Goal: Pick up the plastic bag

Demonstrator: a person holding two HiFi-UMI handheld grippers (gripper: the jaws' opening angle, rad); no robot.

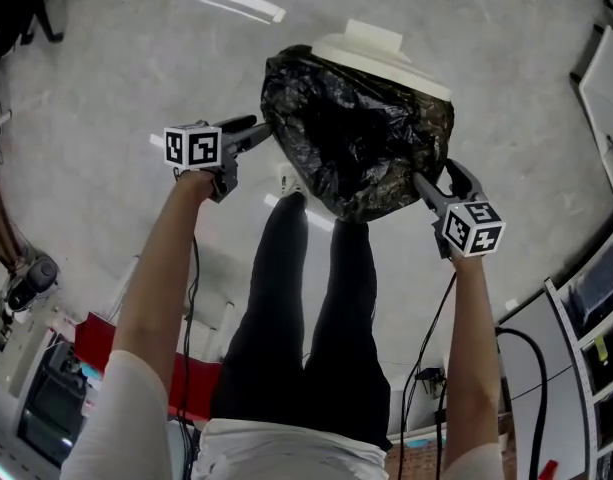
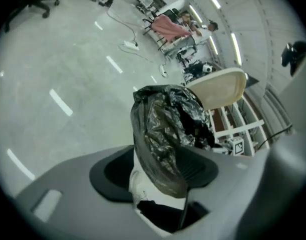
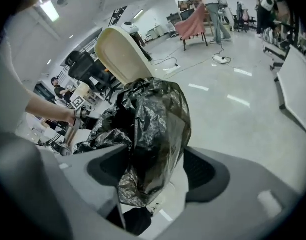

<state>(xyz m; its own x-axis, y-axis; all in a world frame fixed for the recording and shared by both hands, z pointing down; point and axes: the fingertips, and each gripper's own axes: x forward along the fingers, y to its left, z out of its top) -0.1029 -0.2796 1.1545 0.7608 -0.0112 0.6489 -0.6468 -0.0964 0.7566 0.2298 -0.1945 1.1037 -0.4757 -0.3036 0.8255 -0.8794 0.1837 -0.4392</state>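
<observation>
Between wide-open left tool point(image 1: 256, 131) and wide-open right tool point(image 1: 433, 176), crinkly black plastic bag point(image 1: 356, 128)

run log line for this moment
black crinkled plastic bag: by white bin | left gripper: open, bag between jaws | right gripper: same

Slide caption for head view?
Open left gripper and right gripper flank a crumpled black plastic bag, its edges between their jaws.

Left gripper point(image 1: 252, 131) and right gripper point(image 1: 427, 185) held out forward, jaws wide apart.
</observation>
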